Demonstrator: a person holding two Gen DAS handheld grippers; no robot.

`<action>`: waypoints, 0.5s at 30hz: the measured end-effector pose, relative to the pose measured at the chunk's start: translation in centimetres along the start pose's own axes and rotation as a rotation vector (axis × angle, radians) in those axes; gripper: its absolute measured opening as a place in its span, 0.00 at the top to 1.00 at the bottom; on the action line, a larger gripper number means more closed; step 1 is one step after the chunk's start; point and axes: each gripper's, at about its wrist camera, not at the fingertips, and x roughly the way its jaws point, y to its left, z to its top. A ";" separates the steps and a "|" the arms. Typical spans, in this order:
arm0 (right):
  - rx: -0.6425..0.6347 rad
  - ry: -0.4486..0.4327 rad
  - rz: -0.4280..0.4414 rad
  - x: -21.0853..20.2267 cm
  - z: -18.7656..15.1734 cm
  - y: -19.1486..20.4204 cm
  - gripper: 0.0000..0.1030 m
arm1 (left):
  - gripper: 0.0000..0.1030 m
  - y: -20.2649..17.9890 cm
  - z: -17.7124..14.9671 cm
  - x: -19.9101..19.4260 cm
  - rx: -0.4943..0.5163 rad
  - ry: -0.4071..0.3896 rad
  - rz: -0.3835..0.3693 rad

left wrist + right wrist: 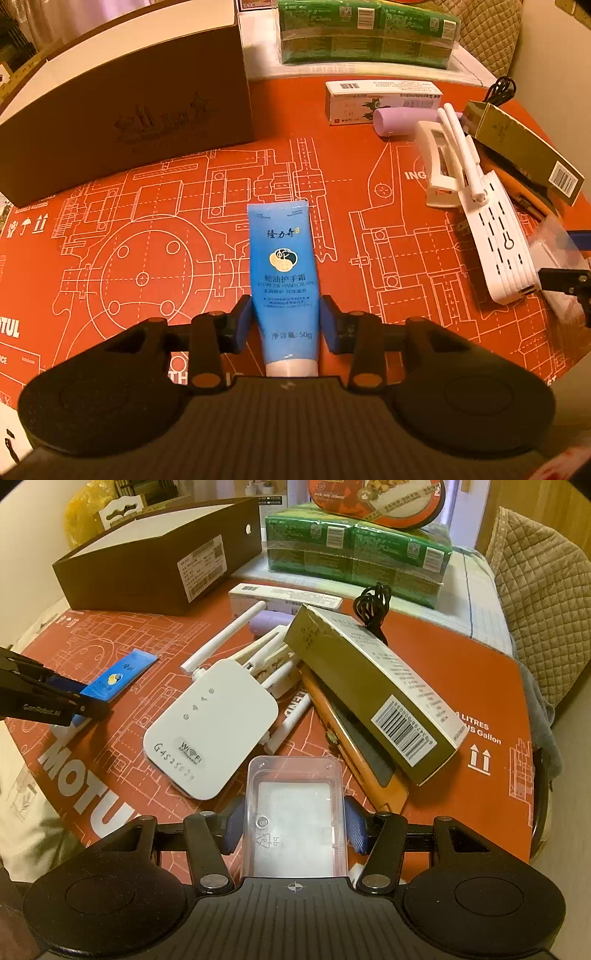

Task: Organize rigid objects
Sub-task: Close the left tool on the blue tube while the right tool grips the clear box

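Note:
My left gripper point(287, 320) is shut on a blue hand cream tube point(283, 266), which points away from me over the orange mat point(147, 258); the tube also shows in the right wrist view point(118, 674). My right gripper point(295, 821) is shut on a clear plastic box point(295, 812), held low over the mat. A white WiFi repeater point(214, 731) with antennas lies just beyond it, next to a gold box point(373, 690) resting on an orange case point(354, 753). The brown open box point(125, 107) stands at the far left.
A green wrapped pack point(365, 33) sits at the back. A white carton point(380, 98), a lilac cylinder point(402, 120), a cream clip point(439, 166) and a black cable point(373, 602) lie in the pile at the right. A quilted chair point(535, 602) is beyond the table.

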 end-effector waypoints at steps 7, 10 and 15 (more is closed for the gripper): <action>0.036 -0.019 0.020 -1.2 -0.4 -0.9 0.50 | 0.68 -0.3 -0.5 -1.1 -0.018 -0.018 0.016; 0.051 -0.035 0.036 -2.0 -0.4 -1.3 0.50 | 0.69 -0.3 -0.7 -1.9 -0.034 -0.030 0.016; 0.058 -0.079 0.047 -3.4 -0.2 -1.4 0.50 | 0.69 -0.1 -1.0 -3.4 -0.056 -0.064 0.026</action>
